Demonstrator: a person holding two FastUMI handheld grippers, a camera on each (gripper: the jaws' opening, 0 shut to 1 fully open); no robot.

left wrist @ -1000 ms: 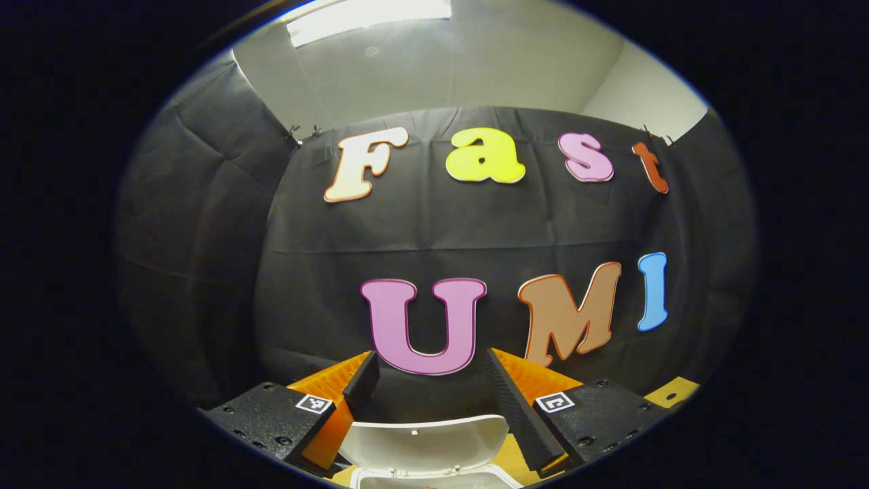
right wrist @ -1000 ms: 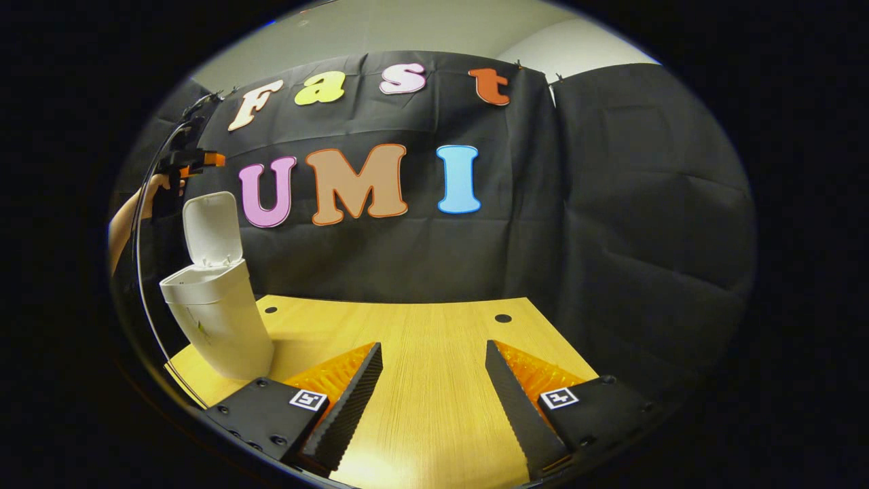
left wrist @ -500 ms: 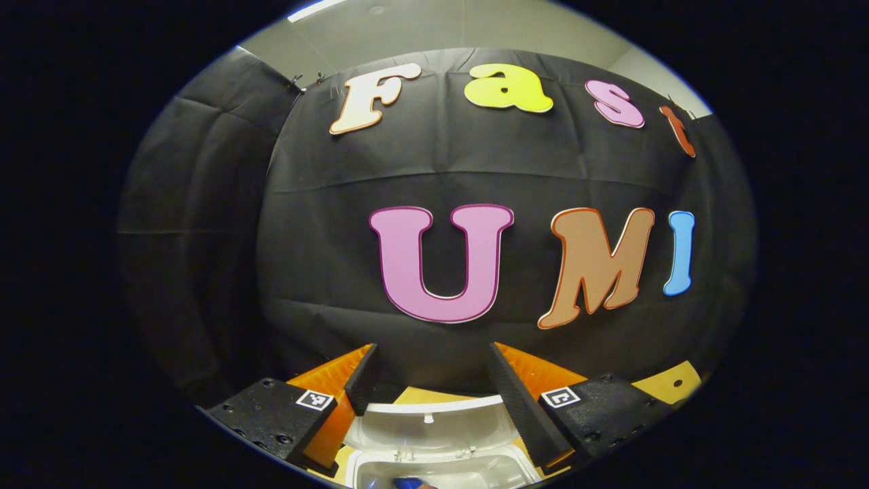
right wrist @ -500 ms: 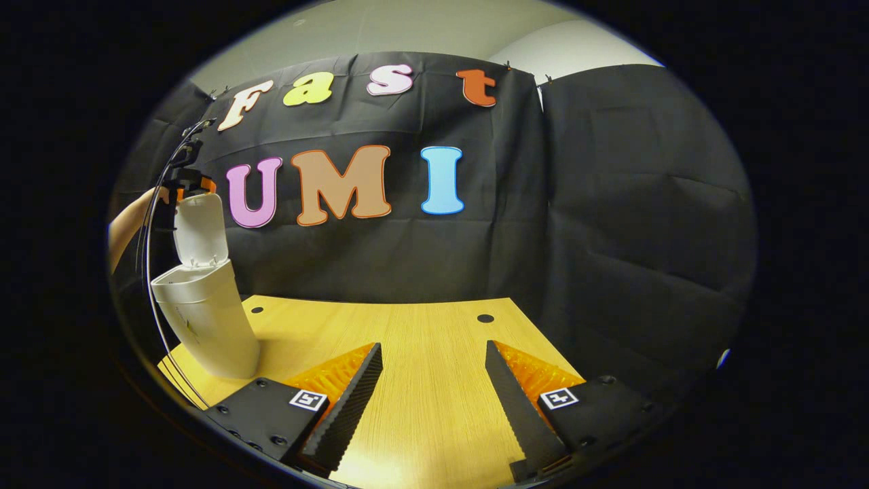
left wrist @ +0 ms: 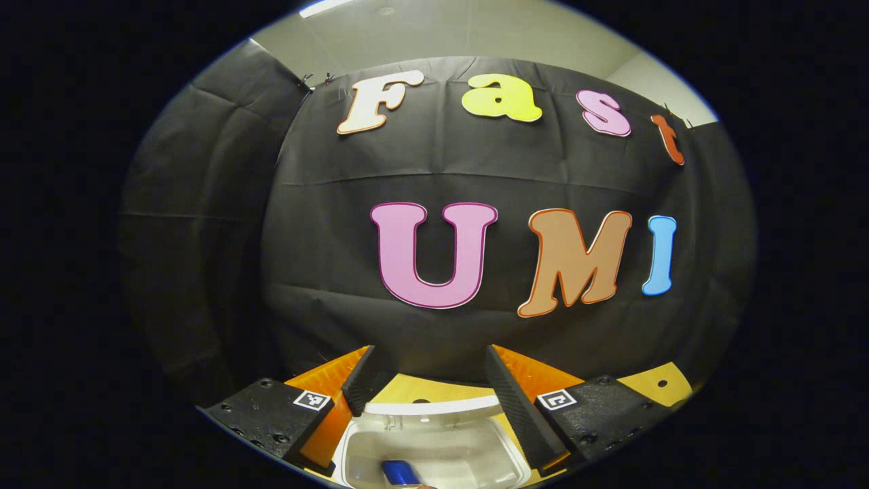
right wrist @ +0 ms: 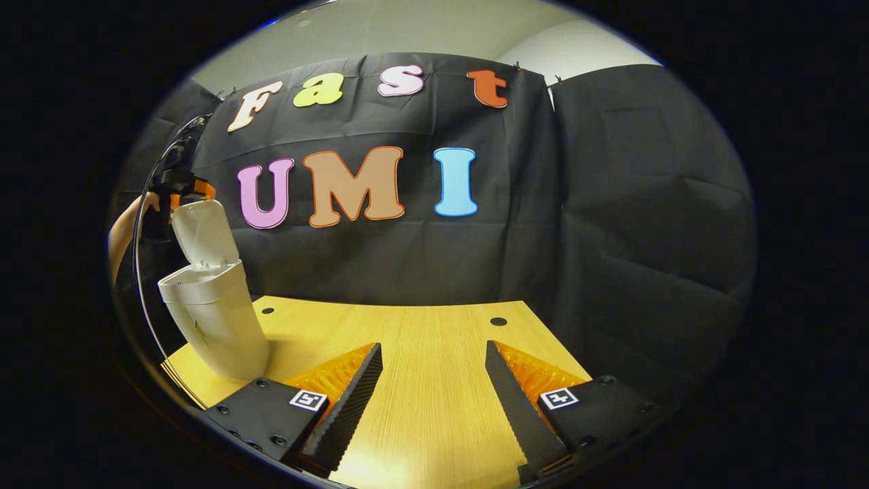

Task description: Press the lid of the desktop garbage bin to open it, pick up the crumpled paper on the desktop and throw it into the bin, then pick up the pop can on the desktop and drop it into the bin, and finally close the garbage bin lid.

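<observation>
The white bin (right wrist: pixel 216 322) stands at the table's left with its lid (right wrist: pixel 204 234) raised and leaning forward a little. My left gripper (right wrist: pixel 182 193), held by a hand (right wrist: pixel 129 227), hovers at the lid's top edge; contact there is not clear. In the left gripper view the left gripper (left wrist: pixel 430 358) is open above the bin's open mouth (left wrist: pixel 448 451), with the lid's edge (left wrist: pixel 434 407) between the fingers. A blue pop can (left wrist: pixel 400 473) lies inside the bin. My right gripper (right wrist: pixel 432 348) is open over the bare wooden table (right wrist: pixel 421 407), nothing between its fingers.
A cable (right wrist: pixel 139 272) loops down from the left gripper beside the bin. The tabletop has small round holes (right wrist: pixel 499 320) near its far edge. Black cloth walls close the booth behind and on the right.
The left gripper has come down from above the lid to the lid's top edge and tipped forward, bringing the bin's inside and the blue can into its view. The right gripper has barely moved.
</observation>
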